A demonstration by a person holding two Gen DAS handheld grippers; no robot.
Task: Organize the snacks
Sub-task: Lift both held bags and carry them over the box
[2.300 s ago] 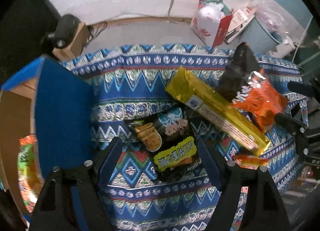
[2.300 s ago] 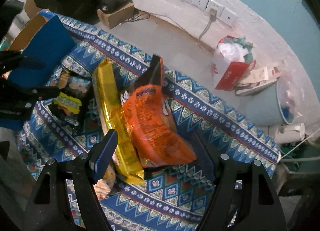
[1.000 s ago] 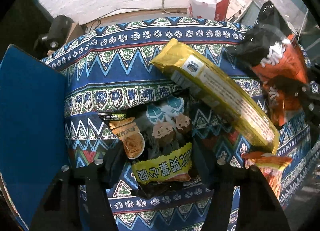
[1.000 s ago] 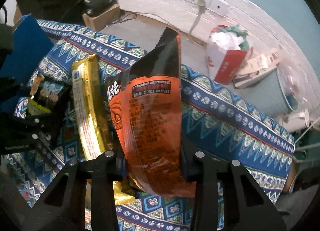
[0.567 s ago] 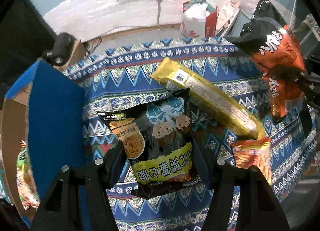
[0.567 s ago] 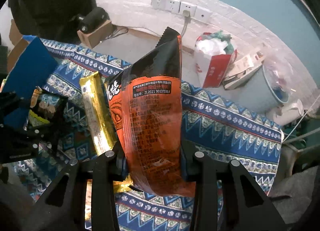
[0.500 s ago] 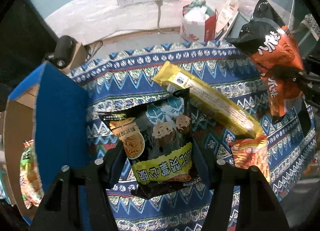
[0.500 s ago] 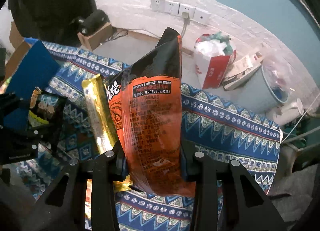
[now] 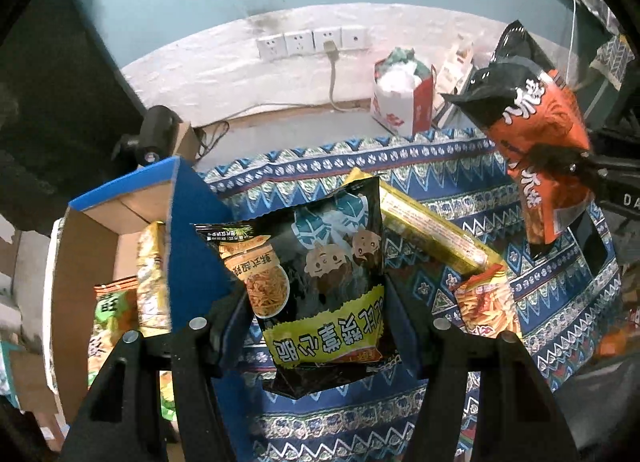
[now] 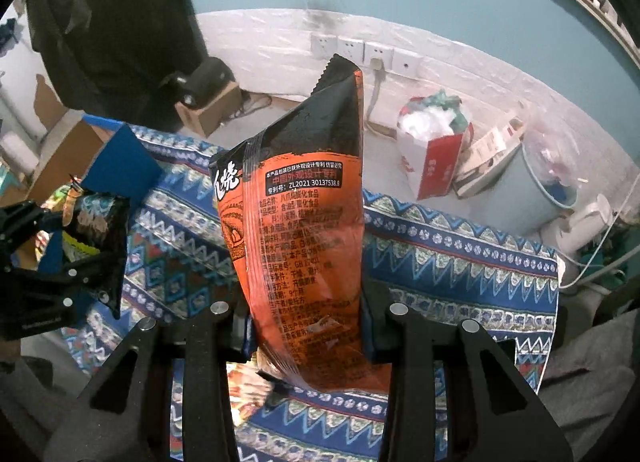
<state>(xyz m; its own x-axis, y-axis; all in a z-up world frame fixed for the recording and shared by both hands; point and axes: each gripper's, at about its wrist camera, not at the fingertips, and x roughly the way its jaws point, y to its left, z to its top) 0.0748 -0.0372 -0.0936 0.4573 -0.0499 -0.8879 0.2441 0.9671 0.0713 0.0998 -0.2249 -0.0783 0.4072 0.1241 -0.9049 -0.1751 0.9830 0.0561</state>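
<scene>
The left gripper (image 9: 318, 326) has its fingers clamped on a black snack bag (image 9: 316, 274) with a yellow band, held up above the patterned cloth (image 9: 460, 181) on the tabletop. At its 9 o'clock stands an open cardboard box (image 9: 72, 262) with blue flaps, snack packs inside. The right gripper (image 10: 306, 326) grips an orange-and-black chip bag (image 10: 304, 229) upright between its fingers. A long yellow packet (image 9: 432, 229) and a small orange pack (image 9: 488, 306) lie on the cloth at the left gripper's 2 o'clock.

Both wrist views face the wall sockets (image 9: 312, 43); shared patterned cloth (image 10: 460, 262)
</scene>
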